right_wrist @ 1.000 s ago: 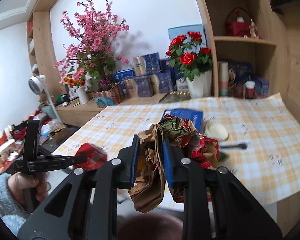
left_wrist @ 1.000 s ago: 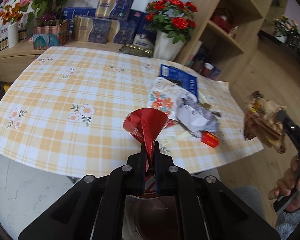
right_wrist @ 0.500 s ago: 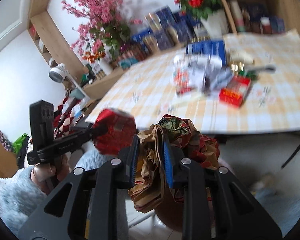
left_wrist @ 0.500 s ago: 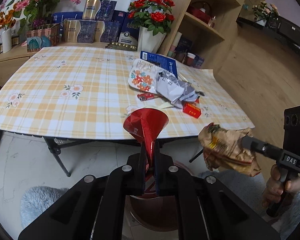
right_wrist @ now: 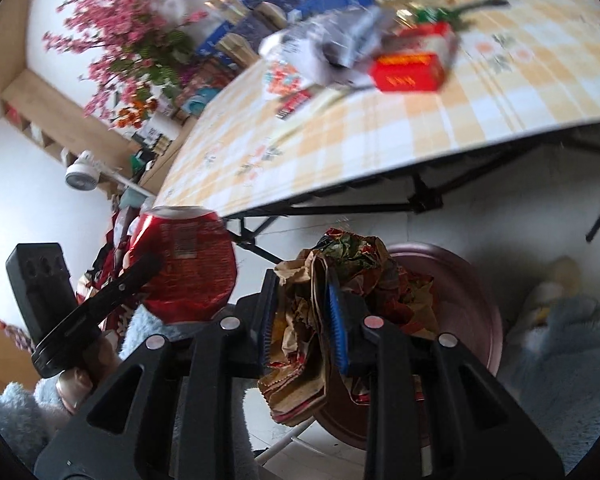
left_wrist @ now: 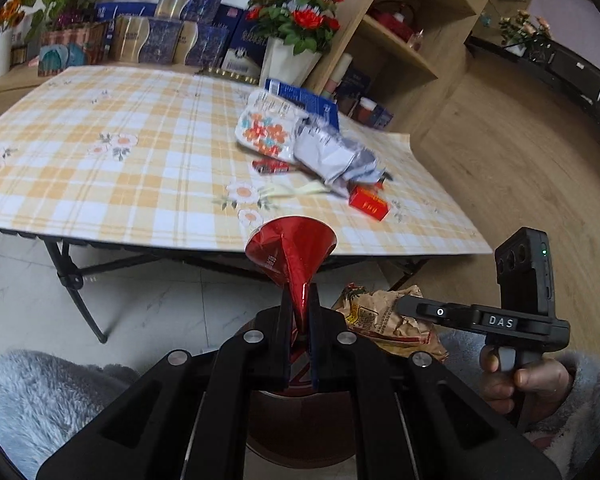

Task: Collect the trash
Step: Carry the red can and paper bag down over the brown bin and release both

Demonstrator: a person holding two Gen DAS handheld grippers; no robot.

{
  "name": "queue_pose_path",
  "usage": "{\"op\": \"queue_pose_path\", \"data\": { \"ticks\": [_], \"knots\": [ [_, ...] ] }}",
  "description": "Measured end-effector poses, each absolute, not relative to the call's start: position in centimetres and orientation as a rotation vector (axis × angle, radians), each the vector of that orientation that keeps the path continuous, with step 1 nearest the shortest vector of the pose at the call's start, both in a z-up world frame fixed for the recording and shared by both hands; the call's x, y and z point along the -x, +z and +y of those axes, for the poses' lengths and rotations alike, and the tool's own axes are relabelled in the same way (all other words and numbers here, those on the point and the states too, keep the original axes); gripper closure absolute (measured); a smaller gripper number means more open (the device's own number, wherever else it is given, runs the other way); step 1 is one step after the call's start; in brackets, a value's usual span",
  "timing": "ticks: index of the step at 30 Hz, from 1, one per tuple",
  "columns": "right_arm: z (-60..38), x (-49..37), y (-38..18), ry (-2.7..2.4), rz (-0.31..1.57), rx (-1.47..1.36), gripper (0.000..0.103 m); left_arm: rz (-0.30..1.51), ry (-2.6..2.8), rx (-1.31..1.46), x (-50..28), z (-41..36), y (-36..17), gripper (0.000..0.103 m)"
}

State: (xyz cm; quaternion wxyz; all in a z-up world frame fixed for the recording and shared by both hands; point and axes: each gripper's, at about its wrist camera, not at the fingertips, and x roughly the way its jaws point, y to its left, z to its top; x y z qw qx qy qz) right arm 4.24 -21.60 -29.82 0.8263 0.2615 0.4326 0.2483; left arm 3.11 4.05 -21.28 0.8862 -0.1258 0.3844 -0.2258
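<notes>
My left gripper is shut on a crushed red can, which also shows in the right wrist view. My right gripper is shut on a crumpled brown paper wrapper, seen from the left wrist view too. Both are held low beside the table, over a dark red bin on the floor. More trash lies on the checked table: a floral packet, a crumpled silver bag, a red box, a small red wrapper.
A blue box and a vase of red roses stand at the table's far side. Wooden shelves are at the right. Black table legs stand on the white floor. Grey fluffy fabric lies at the lower left.
Both grippers have dropped lower beside the table with their loads. The right gripper with the paper wrapper has moved in close to the left one, over the bin.
</notes>
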Motion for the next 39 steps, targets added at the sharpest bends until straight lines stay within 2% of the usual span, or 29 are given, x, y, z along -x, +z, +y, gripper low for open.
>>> {"op": "queue_pose_path", "data": {
  "ticks": [3, 6, 9, 11, 13, 19, 23, 39],
  "knots": [
    [-21.9, -4.6, -31.4, 0.494, 0.959, -0.559, 0.072, 0.834, -0.469, 0.251, -3.7, 3.6, -22.1, 0.096],
    [-22.0, -4.6, -32.6, 0.482, 0.992, -0.571, 0.062, 0.853, -0.471, 0.245, -3.8, 3.4, -22.6, 0.096],
    [-22.1, -4.6, -33.0, 0.486, 1.001, -0.583, 0.059, 0.869, -0.471, 0.242, -4.1, 3.2, -23.0, 0.096],
    [-22.3, -4.5, -32.9, 0.487, 0.989, -0.584, 0.051, 0.879, -0.469, 0.235, -4.2, 2.9, -23.2, 0.096],
    [-22.3, -4.6, -32.8, 0.483, 0.970, -0.570, 0.035, 0.888, -0.469, 0.222, -4.3, 2.6, -23.3, 0.096],
    [-22.6, -4.2, -32.0, 0.399, 0.884, -0.507, 0.011, 0.920, -0.470, 0.182, -4.4, 1.9, -23.9, 0.096],
    [-23.1, -4.2, -31.5, 0.302, 0.822, -0.457, 0.006, 0.947, -0.477, 0.168, -4.5, 1.5, -24.4, 0.096],
    [-24.5, -4.4, -32.0, 0.193, 0.812, -0.454, 0.006, 1.003, -0.535, 0.067, -4.2, -0.9, -25.4, 0.096]
  ]
}}
